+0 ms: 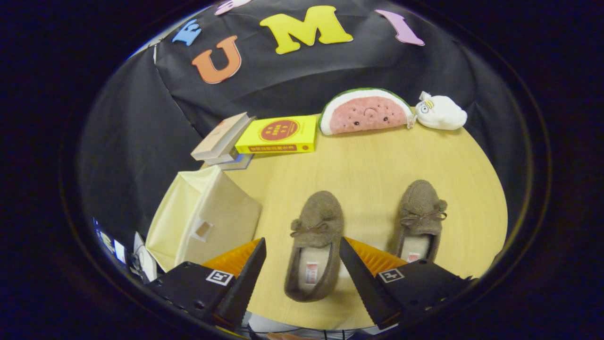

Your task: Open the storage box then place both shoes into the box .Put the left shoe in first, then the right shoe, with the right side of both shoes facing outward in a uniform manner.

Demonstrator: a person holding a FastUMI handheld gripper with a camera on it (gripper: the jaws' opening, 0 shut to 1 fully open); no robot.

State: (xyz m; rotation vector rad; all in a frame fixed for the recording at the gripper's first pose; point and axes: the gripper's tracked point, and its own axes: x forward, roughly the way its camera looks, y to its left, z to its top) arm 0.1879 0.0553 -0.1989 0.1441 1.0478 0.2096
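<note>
1. Bench: pale wood, stretching ahead of the gripper and carrying everything named below.
2. Box: cream fabric, ahead and to the left of the left finger, well apart from it. Its flap looks closed, so by my reading the opening step is not yet done.
3. Left shoe: brown, fuzzy, lying between the fingers with its heel toward the gripper and toe pointing away. Its long axis runs nearly straight along the fingers' line, so a grasp would close across its width.
4. Right shoe: same kind, beyond the right finger, lying parallel to the first, toe away.
5. Gripper: fingers spread wide, holding nothing, one on each side of the left shoe. I cannot tell whether they touch it.
6. Judgement: the box lies to the left of the shoe, so the opening move calls for a swing leftward before any grasp.
</note>
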